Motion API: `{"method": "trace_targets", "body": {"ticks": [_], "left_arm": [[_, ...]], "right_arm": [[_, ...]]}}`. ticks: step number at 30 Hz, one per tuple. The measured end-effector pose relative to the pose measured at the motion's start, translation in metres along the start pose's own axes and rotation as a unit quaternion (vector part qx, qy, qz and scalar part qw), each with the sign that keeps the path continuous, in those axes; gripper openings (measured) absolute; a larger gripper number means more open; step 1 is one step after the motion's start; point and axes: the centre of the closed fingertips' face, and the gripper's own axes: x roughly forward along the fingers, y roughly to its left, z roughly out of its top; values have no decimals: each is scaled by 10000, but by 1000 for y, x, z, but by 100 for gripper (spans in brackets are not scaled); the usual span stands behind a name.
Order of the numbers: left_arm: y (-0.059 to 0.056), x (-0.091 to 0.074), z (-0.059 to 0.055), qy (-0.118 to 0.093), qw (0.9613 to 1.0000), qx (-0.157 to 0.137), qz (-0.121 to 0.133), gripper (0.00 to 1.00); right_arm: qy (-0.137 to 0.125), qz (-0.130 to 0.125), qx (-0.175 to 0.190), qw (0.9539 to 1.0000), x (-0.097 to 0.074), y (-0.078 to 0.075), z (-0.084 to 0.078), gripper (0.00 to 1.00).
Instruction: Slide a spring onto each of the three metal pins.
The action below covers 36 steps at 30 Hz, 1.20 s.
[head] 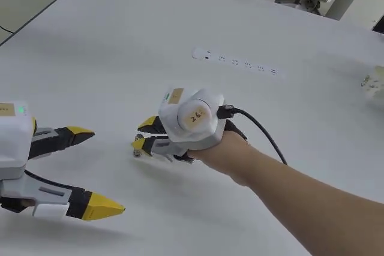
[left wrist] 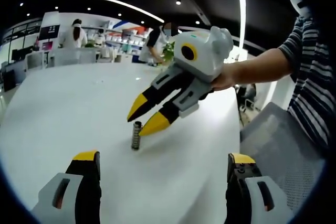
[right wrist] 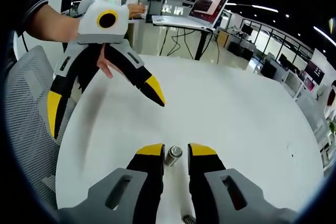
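A short metal spring (left wrist: 136, 135) stands upright on the white table (left wrist: 79, 103). My right gripper (left wrist: 142, 121) reaches down to it, jaws narrowly open. In its own view the right gripper (right wrist: 176, 150) straddles the spring (right wrist: 173, 154), with a thin gap on each side. In the head view a hand holds the right gripper (head: 140, 136) at the table's middle, and a small grey piece (head: 137, 153) lies at its tips. My left gripper (head: 99, 169) hovers at the lower left, spread wide with nothing in it, and it also faces the right gripper (right wrist: 105, 103). I cannot make out any pins.
A white power strip (head: 234, 62) lies farther back on the table. A small pale object (head: 373, 80) sits at the right edge. Another small metal part (right wrist: 187, 219) peeks from under the right gripper's jaws. A grey mesh chair (left wrist: 283, 145) stands beside the table.
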Motion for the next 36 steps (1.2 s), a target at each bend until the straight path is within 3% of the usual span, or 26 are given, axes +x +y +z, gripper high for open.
{"method": "trace_targets", "body": {"ticks": [10, 22, 36], "left_arm": [[1, 0, 15, -96, 9999, 64, 17, 98], [-3, 5, 28, -142, 9997, 171, -28, 98], [-9, 13, 35, -209, 9995, 237, -53, 98]], "right_arm": [[-324, -40, 214, 9992, -19, 2, 12, 20], [-696, -274, 717, 9946, -55, 3, 3, 31], [-1195, -694, 1188, 9833, -101, 5, -12, 45]]}}
